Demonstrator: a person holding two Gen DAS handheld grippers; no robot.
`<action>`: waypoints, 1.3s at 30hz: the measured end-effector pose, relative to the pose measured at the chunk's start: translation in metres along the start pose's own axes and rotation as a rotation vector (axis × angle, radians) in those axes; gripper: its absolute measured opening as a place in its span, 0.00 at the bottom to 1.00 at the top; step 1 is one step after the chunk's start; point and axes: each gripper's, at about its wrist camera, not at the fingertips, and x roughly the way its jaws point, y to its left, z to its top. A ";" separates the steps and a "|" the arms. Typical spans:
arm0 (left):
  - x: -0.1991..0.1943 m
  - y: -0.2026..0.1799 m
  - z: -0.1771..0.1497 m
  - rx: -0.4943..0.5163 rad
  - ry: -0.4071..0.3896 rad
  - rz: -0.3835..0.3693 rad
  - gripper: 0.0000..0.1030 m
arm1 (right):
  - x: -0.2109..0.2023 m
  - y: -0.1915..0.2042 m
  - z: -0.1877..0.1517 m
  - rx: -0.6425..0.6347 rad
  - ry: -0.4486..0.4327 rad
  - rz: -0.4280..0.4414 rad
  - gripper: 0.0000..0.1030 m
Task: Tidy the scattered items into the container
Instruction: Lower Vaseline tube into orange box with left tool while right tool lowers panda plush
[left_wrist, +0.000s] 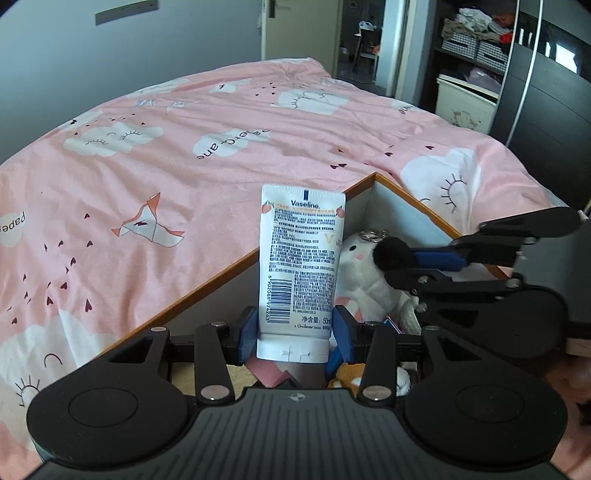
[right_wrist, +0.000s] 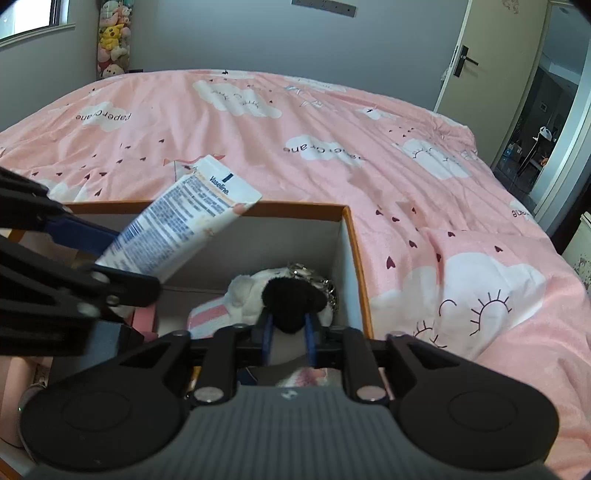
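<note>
My left gripper (left_wrist: 295, 317) is shut on the bottom end of a white Vaseline tube (left_wrist: 301, 258), which stands upright over the near part of an orange-rimmed white box (left_wrist: 221, 273). In the right wrist view the tube (right_wrist: 177, 225) slants over the box rim (right_wrist: 354, 258). My right gripper (right_wrist: 289, 325) reaches into the box, its blue fingers (right_wrist: 309, 338) apart. A black pom-pom (right_wrist: 291, 301) sits between their tips, resting on a white plush bunny (left_wrist: 365, 284) with a key ring (right_wrist: 299, 269).
The box lies on a bed with a pink cloud-print cover (left_wrist: 166, 177). Inside it are also a pink item (left_wrist: 273, 373) and an orange plush (left_wrist: 349, 376). A matching pillow (right_wrist: 480, 266) lies right of the box. A dark wardrobe (left_wrist: 546, 92) and an open door (right_wrist: 461, 62) stand beyond.
</note>
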 end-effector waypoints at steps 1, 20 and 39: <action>0.002 -0.001 0.000 -0.001 -0.003 0.001 0.49 | -0.002 -0.001 0.000 0.004 -0.009 0.005 0.34; 0.048 0.020 -0.004 -0.149 0.085 0.032 0.49 | -0.010 0.001 -0.008 0.022 -0.066 0.004 0.44; 0.038 0.016 -0.001 -0.142 0.106 0.029 0.49 | -0.015 0.003 -0.012 0.025 -0.066 0.014 0.52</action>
